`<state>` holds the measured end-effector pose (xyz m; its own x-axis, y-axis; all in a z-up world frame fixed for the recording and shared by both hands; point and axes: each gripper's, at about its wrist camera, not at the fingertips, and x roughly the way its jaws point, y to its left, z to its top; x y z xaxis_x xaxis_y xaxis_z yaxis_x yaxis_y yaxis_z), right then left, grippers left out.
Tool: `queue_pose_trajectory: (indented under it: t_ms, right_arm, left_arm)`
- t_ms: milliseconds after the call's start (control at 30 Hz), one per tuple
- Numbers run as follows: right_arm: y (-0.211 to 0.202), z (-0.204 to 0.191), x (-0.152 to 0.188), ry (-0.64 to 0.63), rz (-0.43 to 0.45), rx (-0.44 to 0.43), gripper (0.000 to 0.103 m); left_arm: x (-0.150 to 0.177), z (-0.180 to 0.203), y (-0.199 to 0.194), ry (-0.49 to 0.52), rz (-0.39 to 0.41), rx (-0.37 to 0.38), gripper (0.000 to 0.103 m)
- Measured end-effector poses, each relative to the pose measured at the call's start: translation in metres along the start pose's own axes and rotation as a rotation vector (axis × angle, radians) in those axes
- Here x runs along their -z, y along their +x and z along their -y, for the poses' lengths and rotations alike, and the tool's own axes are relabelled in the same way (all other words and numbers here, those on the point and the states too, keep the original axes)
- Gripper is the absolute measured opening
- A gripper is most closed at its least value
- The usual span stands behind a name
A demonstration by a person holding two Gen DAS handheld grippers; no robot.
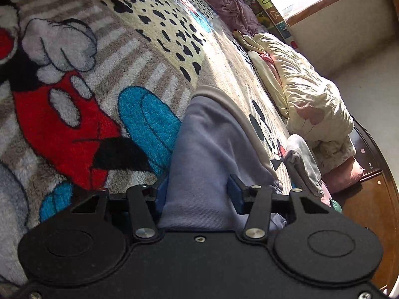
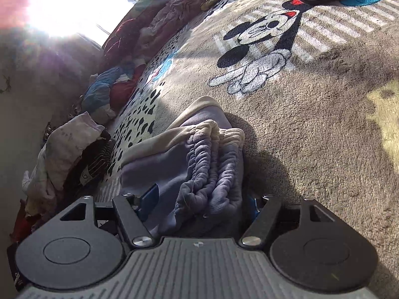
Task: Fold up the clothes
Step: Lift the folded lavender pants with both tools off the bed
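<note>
Left gripper (image 1: 198,194) clamped lavender garment (image 1: 209,144) on blanket (image 1: 74,99); right gripper (image 2: 202,199) released. Fold apparently complete; next: release, withdraw.

We see open cartoon blanket (image 2: 311,124) beyond the lavender garment (image 2: 199,164). A laundry heap (image 2: 64,159) crowds one side; a cream duvet (image 1: 306,87) and grey folded piece (image 1: 304,164) block another edge.
</note>
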<state>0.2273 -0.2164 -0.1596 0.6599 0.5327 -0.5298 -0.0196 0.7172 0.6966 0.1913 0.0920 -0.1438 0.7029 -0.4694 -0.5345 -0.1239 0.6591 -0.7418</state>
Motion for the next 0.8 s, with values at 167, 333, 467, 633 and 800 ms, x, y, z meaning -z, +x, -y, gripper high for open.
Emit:
queue_pose_trajectory:
  t_ms: [167, 333, 467, 633, 800]
  right_arm:
    - [0.002, -0.001, 0.008, 0.076, 0.024, -0.023, 0.030]
    - [-0.026, -0.017, 0.009, 0.057, 0.077, -0.067, 0.023]
    - [-0.074, -0.030, -0.003, 0.094, 0.155, -0.142, 0.023]
    - [-0.156, -0.031, -0.033, 0.116, 0.269, -0.212, 0.023]
    - [-0.230, -0.005, -0.072, 0.133, 0.370, -0.224, 0.023]
  left_arm:
    - [-0.003, 0.002, -0.007, -0.057, -0.008, 0.025, 0.028]
    - [-0.006, 0.036, -0.038, -0.024, -0.006, 0.052, 0.025]
    - [-0.011, 0.081, -0.058, 0.003, -0.018, 0.113, 0.025]
    - [-0.004, 0.165, -0.058, 0.089, -0.058, 0.219, 0.025]
    - [0.020, 0.248, -0.024, 0.164, -0.149, 0.285, 0.025]
